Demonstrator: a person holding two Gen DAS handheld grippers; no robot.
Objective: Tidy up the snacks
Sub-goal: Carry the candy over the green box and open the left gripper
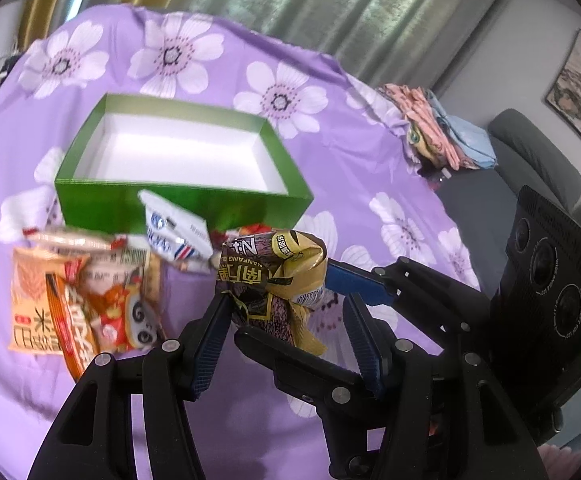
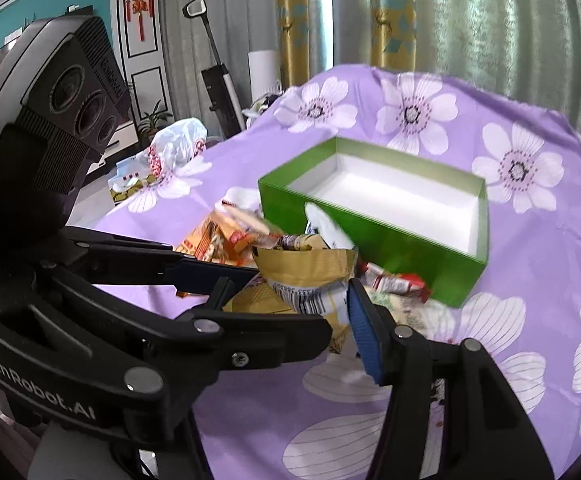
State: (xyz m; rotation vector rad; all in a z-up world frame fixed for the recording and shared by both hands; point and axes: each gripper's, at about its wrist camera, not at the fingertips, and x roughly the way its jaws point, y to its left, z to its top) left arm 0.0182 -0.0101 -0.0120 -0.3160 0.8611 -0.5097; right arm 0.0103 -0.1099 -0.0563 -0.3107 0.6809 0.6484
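Both grippers meet on one crumpled gold-and-brown snack packet (image 1: 274, 280), lifted clear of the purple flowered surface (image 1: 370, 160). In the left wrist view the left gripper (image 1: 286, 320) has its left pad against the packet's lower brown side, while its right pad stands apart from the foil; whether it truly pinches the packet I cannot tell. The right gripper (image 2: 290, 304) comes in crosswise. Its blue right pad presses the barcode end of the packet and the gold foil bunches between its jaws, so it looks clamped on that end.

The relation that counts is packet to green box (image 1: 182, 196). The box sits open and empty toward the far side of the surface, straight ahead of both grippers and beyond the packet, its long axis running across the left gripper's line of sight. Its near wall stands between the packet and the white floor inside, so I judge the packet must go forward and over that wall. Neither hand is clearly nearer; they share the load.

Other snacks remain on the surface in front of the box: an orange packet (image 1: 42, 304), a blue-and-white packet (image 1: 174, 232) leaning on the near wall, and a red wrapper (image 2: 394, 282) at the foot of the box.
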